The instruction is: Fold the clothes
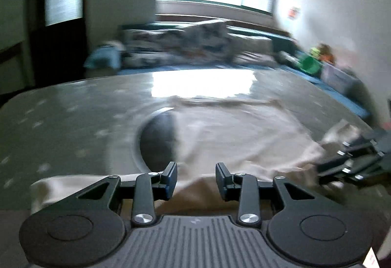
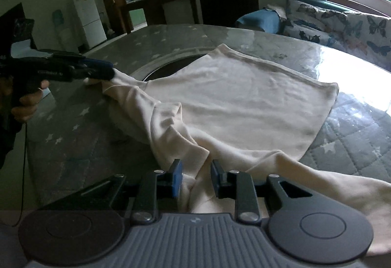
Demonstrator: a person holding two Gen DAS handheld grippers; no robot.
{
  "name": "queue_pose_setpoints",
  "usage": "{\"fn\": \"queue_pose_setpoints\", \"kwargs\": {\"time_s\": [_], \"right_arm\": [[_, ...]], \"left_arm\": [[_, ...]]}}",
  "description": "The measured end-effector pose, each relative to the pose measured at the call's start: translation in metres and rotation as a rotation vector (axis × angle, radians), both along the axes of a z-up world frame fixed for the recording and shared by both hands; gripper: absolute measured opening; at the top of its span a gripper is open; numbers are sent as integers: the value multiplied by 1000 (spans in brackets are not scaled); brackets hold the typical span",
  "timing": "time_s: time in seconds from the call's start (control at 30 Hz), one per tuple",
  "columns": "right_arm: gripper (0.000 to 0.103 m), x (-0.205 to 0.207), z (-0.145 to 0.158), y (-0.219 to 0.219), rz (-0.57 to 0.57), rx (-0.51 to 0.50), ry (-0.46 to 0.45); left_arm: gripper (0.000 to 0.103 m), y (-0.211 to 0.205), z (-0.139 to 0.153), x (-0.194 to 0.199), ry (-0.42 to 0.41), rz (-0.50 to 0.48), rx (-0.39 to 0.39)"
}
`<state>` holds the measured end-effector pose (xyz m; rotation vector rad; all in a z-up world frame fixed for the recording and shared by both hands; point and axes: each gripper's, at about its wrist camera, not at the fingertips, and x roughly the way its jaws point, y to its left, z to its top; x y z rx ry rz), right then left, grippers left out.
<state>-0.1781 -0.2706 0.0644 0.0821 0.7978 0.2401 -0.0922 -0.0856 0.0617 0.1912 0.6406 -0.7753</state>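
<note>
Sunlight is glaring off the table [image 2: 171, 38], where the shirt [image 2: 234, 97] is lying mid-frame. Left gripper [image 2: 111, 72], angled level at left, and right gripper [image 2: 195, 174], tilted downward at bottom, are standing narrowly parted astride cloth.

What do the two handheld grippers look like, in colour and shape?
Both the left gripper and the right gripper are black, with linkage arms on silver pivot screws, round side discs and a ribbed grey body. The finger pads are blue. A thin black cable hangs below the left one.
</note>
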Motion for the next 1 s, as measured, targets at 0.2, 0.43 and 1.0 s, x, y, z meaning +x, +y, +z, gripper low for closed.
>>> {"fn": "queue_pose_setpoints", "kwargs": {"time_s": [0.2, 0.43, 1.0], "right_arm": [[26, 1, 0, 1, 22, 15, 5], [25, 5, -4, 2, 36, 29, 13], [13, 9, -3, 4, 73, 33, -3]], "left_arm": [[38, -42, -19, 1, 16, -141, 71], [38, -56, -25, 2, 35, -210, 89], [42, -70, -36, 14, 89, -291, 105]]}}
